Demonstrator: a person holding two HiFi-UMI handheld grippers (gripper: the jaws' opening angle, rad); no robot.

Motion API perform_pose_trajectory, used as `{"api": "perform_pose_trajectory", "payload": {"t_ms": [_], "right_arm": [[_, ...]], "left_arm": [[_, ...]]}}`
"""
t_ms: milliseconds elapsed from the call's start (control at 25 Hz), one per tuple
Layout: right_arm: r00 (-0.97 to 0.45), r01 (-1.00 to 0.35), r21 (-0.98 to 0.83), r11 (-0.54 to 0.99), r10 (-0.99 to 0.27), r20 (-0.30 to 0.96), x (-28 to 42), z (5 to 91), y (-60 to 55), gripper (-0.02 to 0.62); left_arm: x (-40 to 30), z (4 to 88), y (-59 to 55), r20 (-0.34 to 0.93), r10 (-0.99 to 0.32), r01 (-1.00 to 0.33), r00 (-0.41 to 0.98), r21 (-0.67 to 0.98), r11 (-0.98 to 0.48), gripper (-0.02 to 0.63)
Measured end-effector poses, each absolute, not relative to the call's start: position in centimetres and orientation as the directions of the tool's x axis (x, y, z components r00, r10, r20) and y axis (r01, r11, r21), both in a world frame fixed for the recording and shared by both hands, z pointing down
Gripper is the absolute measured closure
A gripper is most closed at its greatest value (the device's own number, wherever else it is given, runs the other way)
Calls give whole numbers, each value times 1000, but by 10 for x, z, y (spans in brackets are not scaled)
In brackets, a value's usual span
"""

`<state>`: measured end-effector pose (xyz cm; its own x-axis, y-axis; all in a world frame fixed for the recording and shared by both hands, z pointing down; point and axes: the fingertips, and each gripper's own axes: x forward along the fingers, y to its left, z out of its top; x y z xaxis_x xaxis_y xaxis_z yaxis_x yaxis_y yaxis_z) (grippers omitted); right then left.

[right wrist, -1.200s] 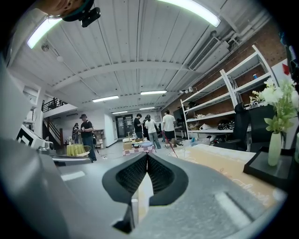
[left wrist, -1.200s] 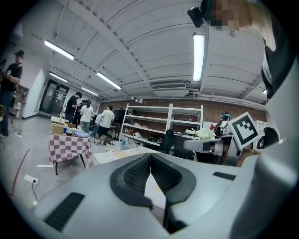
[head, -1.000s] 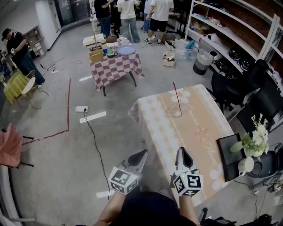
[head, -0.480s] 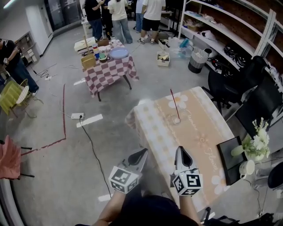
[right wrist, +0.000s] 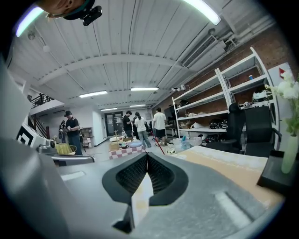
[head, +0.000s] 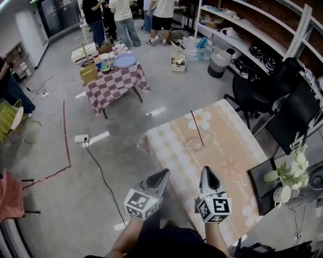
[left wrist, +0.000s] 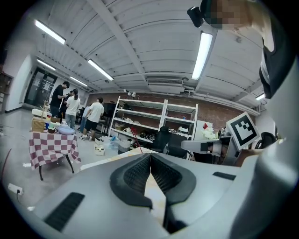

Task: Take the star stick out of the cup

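Observation:
A thin red star stick (head: 197,128) leans in a clear cup (head: 197,144) near the far end of the beige flowered table (head: 237,151). The stick (left wrist: 137,142) also shows small beyond the left jaws, and it (right wrist: 157,142) is far ahead in the right gripper view. My left gripper (head: 164,174) is shut and empty, off the table's near left corner. My right gripper (head: 207,171) is shut and empty over the table's near end. Both are well short of the cup.
A black pad (head: 260,181) and a white vase of flowers (head: 292,169) sit on the table's right side. Black chairs (head: 262,85) and shelves (head: 252,30) stand to the right. A checkered table (head: 113,83) and several people (head: 121,15) are far back. A power strip (head: 81,137) lies on the floor.
The beige table with the cup and stick has come nearer and slid left in the head view. Both grippers moved forward together and stayed shut.

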<state>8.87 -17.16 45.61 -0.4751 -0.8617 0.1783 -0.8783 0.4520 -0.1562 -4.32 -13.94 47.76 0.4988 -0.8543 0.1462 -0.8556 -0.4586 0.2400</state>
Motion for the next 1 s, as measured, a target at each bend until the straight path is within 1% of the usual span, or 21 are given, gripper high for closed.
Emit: {"api": "perform_pose_trajectory", "payload": {"t_ms": [440, 1000], "right_arm": [[-391, -919, -147, 367, -900, 196, 82, 457, -225, 592], [-299, -952, -129, 279, -938, 176, 67, 451, -274, 592]], "left_arm": [[-61, 477, -201, 155, -814, -819, 560, 252, -516, 595], [-84, 472, -258, 149, -770, -778, 621, 237, -582, 595]]}}
